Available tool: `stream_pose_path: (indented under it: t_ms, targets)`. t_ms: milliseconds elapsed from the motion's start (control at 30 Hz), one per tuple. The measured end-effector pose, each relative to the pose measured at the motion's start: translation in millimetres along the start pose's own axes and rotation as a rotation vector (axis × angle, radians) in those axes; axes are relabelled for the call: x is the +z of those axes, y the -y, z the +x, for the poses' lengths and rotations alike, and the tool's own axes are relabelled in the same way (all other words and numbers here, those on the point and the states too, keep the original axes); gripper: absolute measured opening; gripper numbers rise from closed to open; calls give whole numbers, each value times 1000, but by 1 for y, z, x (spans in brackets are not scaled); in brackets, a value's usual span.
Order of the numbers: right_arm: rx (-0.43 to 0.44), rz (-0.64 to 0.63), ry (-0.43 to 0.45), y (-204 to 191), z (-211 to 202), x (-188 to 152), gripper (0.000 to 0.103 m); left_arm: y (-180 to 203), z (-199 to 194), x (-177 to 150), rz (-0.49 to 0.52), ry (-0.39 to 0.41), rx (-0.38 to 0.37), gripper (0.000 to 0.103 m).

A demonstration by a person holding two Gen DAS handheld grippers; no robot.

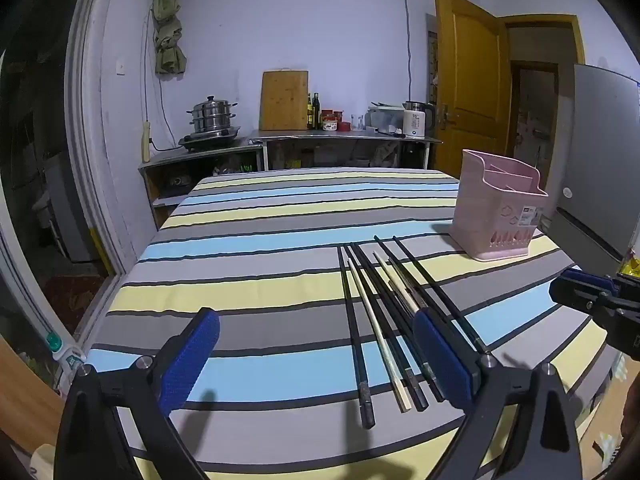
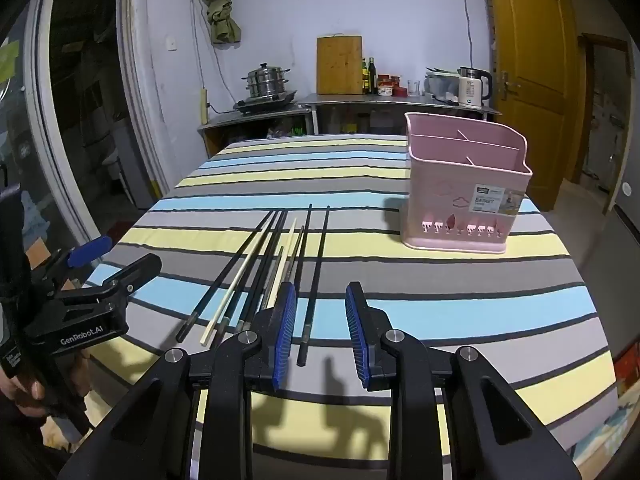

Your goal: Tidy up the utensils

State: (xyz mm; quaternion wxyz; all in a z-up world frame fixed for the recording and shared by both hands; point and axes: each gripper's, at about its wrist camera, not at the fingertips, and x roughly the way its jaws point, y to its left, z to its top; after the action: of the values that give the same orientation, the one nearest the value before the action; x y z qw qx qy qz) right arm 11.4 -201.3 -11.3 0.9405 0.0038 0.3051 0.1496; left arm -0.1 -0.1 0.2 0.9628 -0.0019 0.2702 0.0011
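Desk under striped cloth: one loose bundle of chopsticks (mostly black, two pale) lying flat at centre, and one pink utensil basket standing upright well apart toward the far right, its visible compartments appearing empty. Left claw spread wide and right claw narrowly parted, both empty above the near ends of the sticks. Judged status: sorting not begun, every chopstick yet to go into the basket.
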Motion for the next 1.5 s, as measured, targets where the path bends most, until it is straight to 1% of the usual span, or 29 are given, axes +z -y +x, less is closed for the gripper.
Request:
stream_pose_path:
  t_ms: [300,433,500,867,1500]
  targets:
    - [3,-5,5,0,-2,0,27,1,-1,2,-3,5,-5,98]
    - [5,1,7,3,-2,0,27,1,-1,-3,-6,11,-8,98]
    - [2,4,7,2,-1,0,27,1,-3,1,-11,10,-7,98]
    - [-4,7,6,2,-3,-1,27,0,-8,2,-12,9,-17,98]
    - [-4,9,5,2,-2,-1,27,3,-5,2,-5,1,-24,98]
